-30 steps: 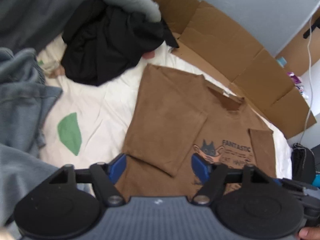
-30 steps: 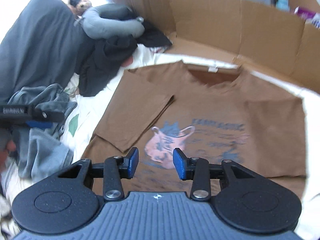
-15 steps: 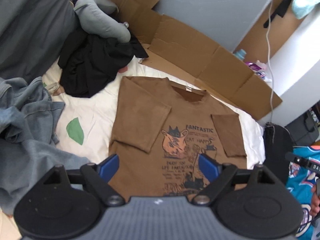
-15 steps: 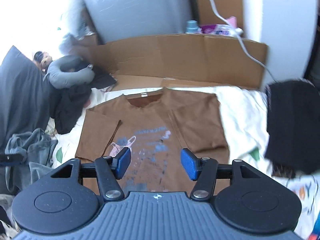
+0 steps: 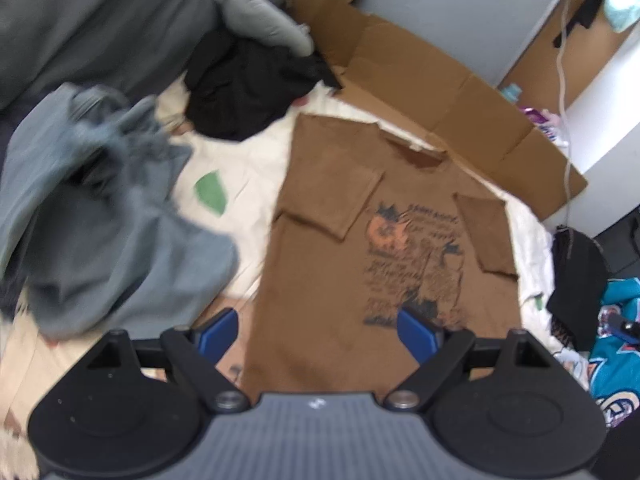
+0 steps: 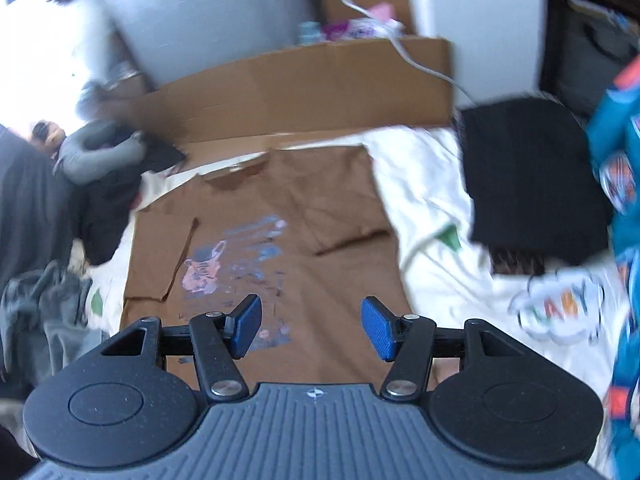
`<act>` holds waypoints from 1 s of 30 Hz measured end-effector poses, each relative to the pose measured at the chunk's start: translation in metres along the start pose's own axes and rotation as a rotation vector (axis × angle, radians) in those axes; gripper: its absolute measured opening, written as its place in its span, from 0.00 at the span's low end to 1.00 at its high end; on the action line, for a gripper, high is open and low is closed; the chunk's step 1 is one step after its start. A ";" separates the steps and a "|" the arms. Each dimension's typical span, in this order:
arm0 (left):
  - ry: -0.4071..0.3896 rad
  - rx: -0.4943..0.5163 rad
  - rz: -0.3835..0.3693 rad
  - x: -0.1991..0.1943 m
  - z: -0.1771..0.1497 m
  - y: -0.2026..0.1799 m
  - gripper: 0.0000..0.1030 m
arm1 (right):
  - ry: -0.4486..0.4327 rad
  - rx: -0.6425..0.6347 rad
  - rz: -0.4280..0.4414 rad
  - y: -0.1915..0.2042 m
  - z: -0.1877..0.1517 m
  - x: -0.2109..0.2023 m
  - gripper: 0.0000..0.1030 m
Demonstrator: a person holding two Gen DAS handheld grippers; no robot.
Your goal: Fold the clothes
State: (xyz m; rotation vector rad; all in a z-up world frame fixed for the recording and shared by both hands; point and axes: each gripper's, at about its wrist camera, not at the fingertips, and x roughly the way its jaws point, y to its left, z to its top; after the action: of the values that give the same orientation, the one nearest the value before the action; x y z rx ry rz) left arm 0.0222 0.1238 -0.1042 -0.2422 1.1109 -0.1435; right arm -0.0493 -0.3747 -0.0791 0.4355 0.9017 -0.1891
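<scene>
Both tongs have drawn back from the shirt [image 5: 332,280], sleeves folded in. Left tongs [image 5: 320,330] and right tongs [image 6: 311,327] gape empty, jaws having just opened. Next likely: gripping the hem.

T-shirt [image 5: 360,280]: is laid flat on the sheet [image 5: 248,176], both sleeves folded in over the chest.
Cardboard [image 5: 432,80]: is placed behind the T-shirt, against the wall.
Crumpled clothes [image 5: 92,208]: are piled left of the T-shirt.
Folded garment [image 6: 528,176]: is laid right of the T-shirt, on the sheet.
</scene>
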 end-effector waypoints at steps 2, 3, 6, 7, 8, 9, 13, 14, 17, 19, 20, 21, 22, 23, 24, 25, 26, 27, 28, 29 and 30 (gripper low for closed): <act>0.011 -0.016 0.017 0.003 -0.014 0.007 0.85 | 0.010 0.017 0.000 -0.008 -0.009 0.000 0.61; 0.016 -0.024 0.026 0.004 -0.021 0.011 0.85 | 0.017 0.020 -0.019 -0.012 -0.013 0.002 0.61; 0.038 -0.065 0.041 0.013 -0.042 0.022 0.84 | 0.048 0.048 -0.070 -0.029 -0.024 0.011 0.61; 0.047 -0.078 0.045 0.017 -0.048 0.025 0.82 | 0.061 0.059 -0.090 -0.035 -0.027 0.014 0.61; 0.055 -0.088 0.049 0.022 -0.055 0.028 0.81 | 0.072 0.062 -0.105 -0.041 -0.030 0.018 0.61; 0.063 -0.094 0.052 0.026 -0.061 0.031 0.81 | 0.084 0.065 -0.120 -0.047 -0.034 0.022 0.60; 0.106 -0.107 0.075 0.046 -0.082 0.037 0.76 | 0.125 0.050 -0.150 -0.067 -0.044 0.038 0.60; 0.118 -0.111 0.078 0.052 -0.086 0.038 0.74 | 0.133 0.048 -0.152 -0.072 -0.045 0.042 0.60; 0.160 -0.105 0.096 0.069 -0.095 0.041 0.69 | 0.189 0.031 -0.165 -0.087 -0.050 0.062 0.60; 0.189 -0.094 0.110 0.081 -0.102 0.042 0.63 | 0.235 0.033 -0.173 -0.096 -0.056 0.074 0.59; 0.200 -0.090 0.116 0.086 -0.104 0.042 0.60 | 0.256 0.034 -0.176 -0.100 -0.059 0.079 0.58; 0.211 -0.086 0.123 0.091 -0.107 0.043 0.59 | 0.269 0.034 -0.178 -0.102 -0.063 0.083 0.56; 0.219 -0.082 0.127 0.095 -0.109 0.045 0.56 | 0.283 0.028 -0.179 -0.103 -0.068 0.087 0.56; 0.225 -0.079 0.131 0.099 -0.111 0.047 0.53 | 0.297 0.020 -0.181 -0.104 -0.072 0.091 0.55; 0.232 -0.078 0.136 0.102 -0.114 0.050 0.51 | 0.310 0.005 -0.183 -0.104 -0.076 0.094 0.55; 0.239 -0.081 0.140 0.105 -0.115 0.054 0.48 | 0.323 -0.015 -0.187 -0.104 -0.080 0.098 0.54; 0.247 -0.087 0.144 0.108 -0.117 0.059 0.43 | 0.336 -0.034 -0.192 -0.105 -0.085 0.101 0.53; 0.256 -0.093 0.148 0.111 -0.119 0.063 0.39 | 0.351 -0.045 -0.195 -0.106 -0.089 0.105 0.52; 0.267 -0.100 0.152 0.114 -0.120 0.068 0.30 | 0.365 -0.055 -0.198 -0.107 -0.093 0.108 0.51; 0.280 -0.106 0.156 0.116 -0.122 0.072 0.25 | 0.376 -0.059 -0.203 -0.110 -0.095 0.111 0.51; 0.293 -0.109 0.156 0.119 -0.124 0.076 0.24 | 0.387 -0.061 -0.209 -0.112 -0.099 0.114 0.51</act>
State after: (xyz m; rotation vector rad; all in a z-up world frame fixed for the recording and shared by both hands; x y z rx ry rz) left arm -0.0378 0.1541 -0.2794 -0.2353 1.4266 0.0217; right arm -0.0883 -0.4288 -0.2544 0.3247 1.3314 -0.2735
